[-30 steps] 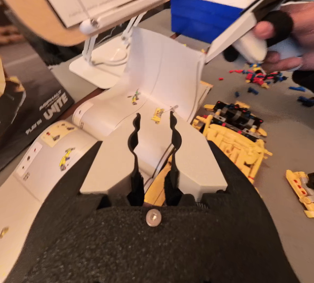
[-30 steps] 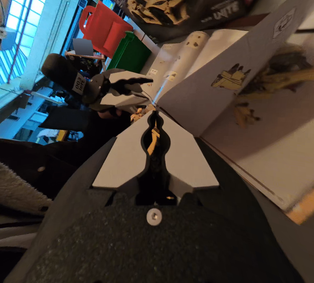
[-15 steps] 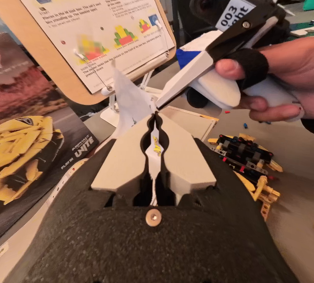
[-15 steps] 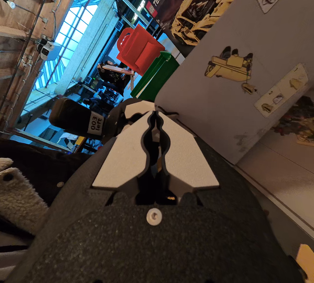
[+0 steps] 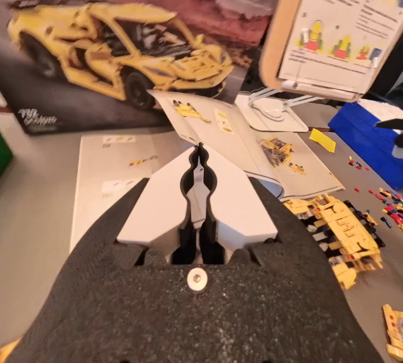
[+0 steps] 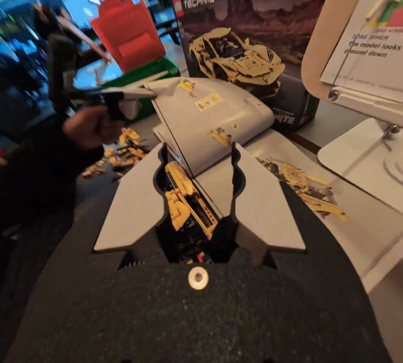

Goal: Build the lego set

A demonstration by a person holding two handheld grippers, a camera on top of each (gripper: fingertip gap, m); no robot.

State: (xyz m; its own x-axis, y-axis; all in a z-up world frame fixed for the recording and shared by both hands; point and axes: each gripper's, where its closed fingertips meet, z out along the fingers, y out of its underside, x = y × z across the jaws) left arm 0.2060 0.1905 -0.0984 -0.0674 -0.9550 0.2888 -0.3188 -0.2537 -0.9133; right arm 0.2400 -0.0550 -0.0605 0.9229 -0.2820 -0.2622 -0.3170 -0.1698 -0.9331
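The set box (image 5: 91,51) stands behind the open instruction booklet (image 5: 229,134); it and the clipboard sheet (image 5: 349,25) carry print, which I leave unread. The left gripper (image 5: 199,147) now pinches a lifted page, while the right gripper (image 6: 199,152), closed a moment ago, now gapes wide over the yellow model (image 6: 185,200), so a page turn is under way.

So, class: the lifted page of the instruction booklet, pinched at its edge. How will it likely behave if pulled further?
The lifted page bows in the left hand-held gripper, so it is probably floppy. Pinched at one thin edge, it could crease or tear. It looks light; the instruction booklet stays flat.
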